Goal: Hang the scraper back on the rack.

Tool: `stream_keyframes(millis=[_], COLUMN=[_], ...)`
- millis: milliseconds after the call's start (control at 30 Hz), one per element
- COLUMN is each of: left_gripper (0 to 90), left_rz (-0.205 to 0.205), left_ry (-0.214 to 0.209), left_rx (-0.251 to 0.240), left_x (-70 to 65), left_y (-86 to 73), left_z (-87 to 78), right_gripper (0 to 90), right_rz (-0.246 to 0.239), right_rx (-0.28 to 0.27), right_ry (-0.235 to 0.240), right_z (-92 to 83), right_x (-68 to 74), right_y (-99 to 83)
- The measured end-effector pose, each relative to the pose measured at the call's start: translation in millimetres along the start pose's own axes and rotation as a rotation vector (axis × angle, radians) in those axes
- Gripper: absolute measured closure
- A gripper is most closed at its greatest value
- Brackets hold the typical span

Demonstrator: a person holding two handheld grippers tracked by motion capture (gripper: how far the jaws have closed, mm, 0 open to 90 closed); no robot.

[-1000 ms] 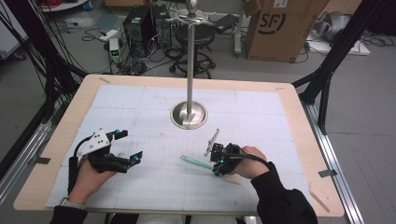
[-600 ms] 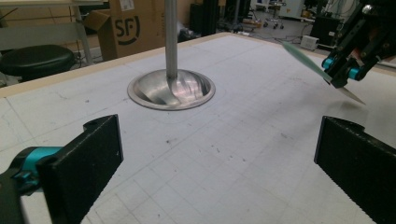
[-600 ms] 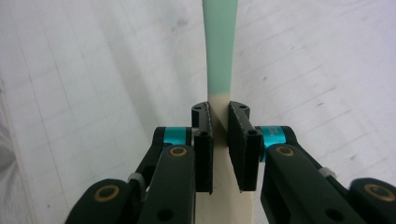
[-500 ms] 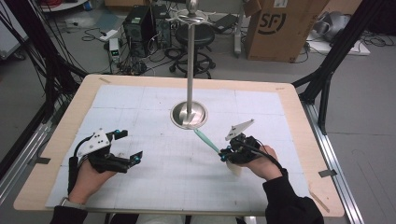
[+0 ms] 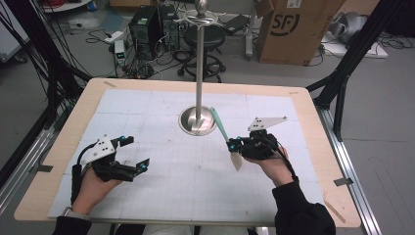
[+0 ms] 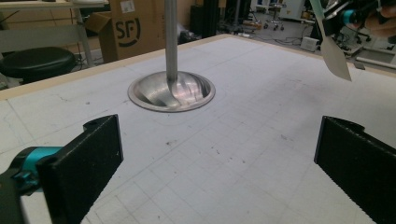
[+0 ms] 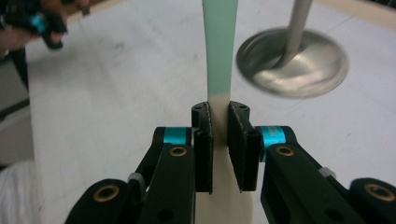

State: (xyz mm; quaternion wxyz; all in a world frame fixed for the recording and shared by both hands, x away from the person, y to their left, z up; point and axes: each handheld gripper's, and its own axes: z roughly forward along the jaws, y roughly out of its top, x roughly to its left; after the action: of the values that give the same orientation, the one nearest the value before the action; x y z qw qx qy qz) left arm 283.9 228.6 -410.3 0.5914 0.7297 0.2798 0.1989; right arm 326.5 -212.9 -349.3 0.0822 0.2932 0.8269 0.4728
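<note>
A spatula (image 5: 226,137) with a mint-green handle (image 7: 219,51) and a cream blade (image 5: 236,161) is lifted off the table, handle toward the stand and blade toward the person. My right gripper (image 5: 234,145) is shut on it where handle meets blade (image 7: 219,128). A metal stand has a tall pole (image 5: 199,63) on a round steel base (image 5: 197,120) at the table's middle back. My left gripper (image 5: 138,153) rests at the front left, jaws wide open with nothing between them. In the left gripper view the stand base (image 6: 172,91) lies ahead and the spatula blade (image 6: 335,56) hangs at the upper right.
A pale gridded mat (image 5: 161,186) covers the wooden table (image 5: 54,147). Beyond the far edge are a cardboard box (image 5: 293,27), a stool (image 5: 205,39) and computer gear with cables (image 5: 147,24). Metal rails (image 5: 350,161) run along both table sides.
My right gripper has lifted the spatula off the mat and swung it, so the green handle now points up toward the stand. The left gripper has stayed put.
</note>
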Motion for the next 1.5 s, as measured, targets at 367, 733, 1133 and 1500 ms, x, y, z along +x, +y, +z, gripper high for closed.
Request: stream_keyframes(millis=[367, 733, 1133, 1500], left_gripper=[1.7, 1.7, 1.7, 1.7], left_rz=[-0.001, 0.008, 0.014, 0.012], left_ry=[0.000, 0.003, 0.010, 0.016], left_rx=[-0.001, 0.005, 0.009, 0.007], left_x=[-0.7, -3.9, -6.3, -6.0], left_y=[0.0, -1.3, -3.8, -4.6], left_z=[-0.3, -0.7, -3.2, -8.0], right_gripper=[81.1, 81.1, 81.1, 81.1], right_rz=[0.006, -0.028, -0.071, -0.070], right_rx=[-0.124, -0.157, -0.190, -0.282], right_ry=[-0.064, -0.101, -0.109, -0.169], right_z=[-8.1, -9.2, -14.4, -28.3], right_x=[-15.4, -24.2, -35.2, -43.0], right_y=[25.1, 58.0, 94.9, 120.5])
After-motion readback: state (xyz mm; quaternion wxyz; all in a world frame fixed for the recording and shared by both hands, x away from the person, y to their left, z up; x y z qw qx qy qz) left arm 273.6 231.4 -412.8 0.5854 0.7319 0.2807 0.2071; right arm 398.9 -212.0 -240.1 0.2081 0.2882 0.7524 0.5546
